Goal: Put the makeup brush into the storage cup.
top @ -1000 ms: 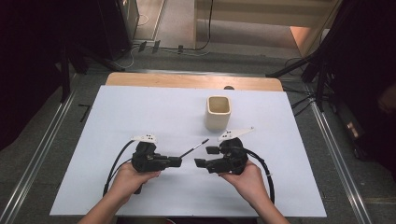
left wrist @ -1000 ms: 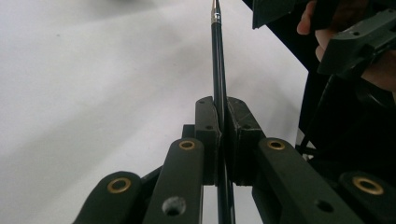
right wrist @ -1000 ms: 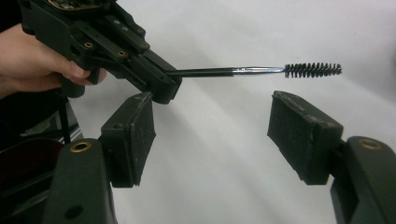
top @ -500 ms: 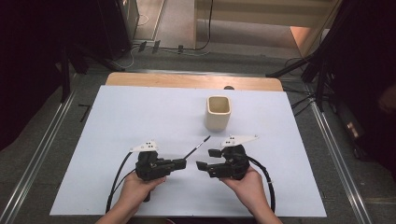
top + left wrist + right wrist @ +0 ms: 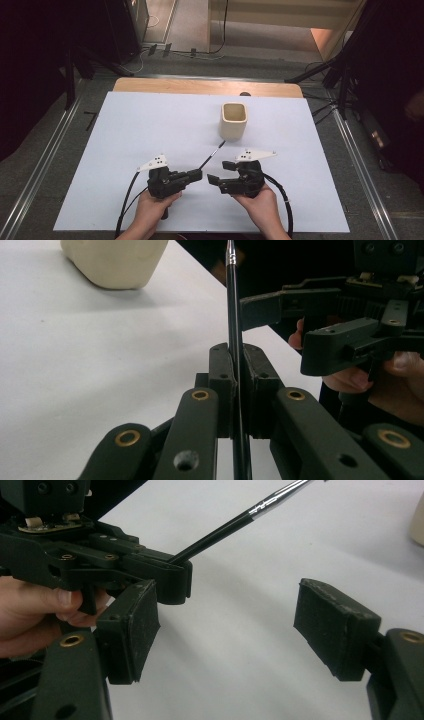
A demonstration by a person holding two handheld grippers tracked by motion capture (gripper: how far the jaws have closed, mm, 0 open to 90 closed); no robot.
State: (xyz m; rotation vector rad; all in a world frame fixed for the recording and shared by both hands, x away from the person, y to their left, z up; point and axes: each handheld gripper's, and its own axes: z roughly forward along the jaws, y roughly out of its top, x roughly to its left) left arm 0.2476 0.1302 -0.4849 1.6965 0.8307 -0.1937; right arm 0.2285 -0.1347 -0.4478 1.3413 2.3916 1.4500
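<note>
A thin black brush (image 5: 212, 152) with a silver ferrule sticks out from my left gripper (image 5: 196, 175), which is shut on its handle near the table's front. In the left gripper view the brush handle (image 5: 232, 310) runs up between the closed jaws of that gripper (image 5: 235, 371). My right gripper (image 5: 215, 179) faces it from the right, a short gap away, open with nothing between its pads (image 5: 330, 625). In the right gripper view the brush (image 5: 235, 524) points up and right from the left gripper (image 5: 172, 575). A cream square cup (image 5: 233, 120) stands beyond the brush tip.
The white table top (image 5: 150, 125) has open room to the left and around the cup (image 5: 115, 262). A wooden strip (image 5: 200, 87) runs along the far edge. Cables trail from both grippers toward the front edge.
Both hands have drawn back toward the front edge, and the left gripper carried the brush with it. The brush tip now lies farther from the cup.
</note>
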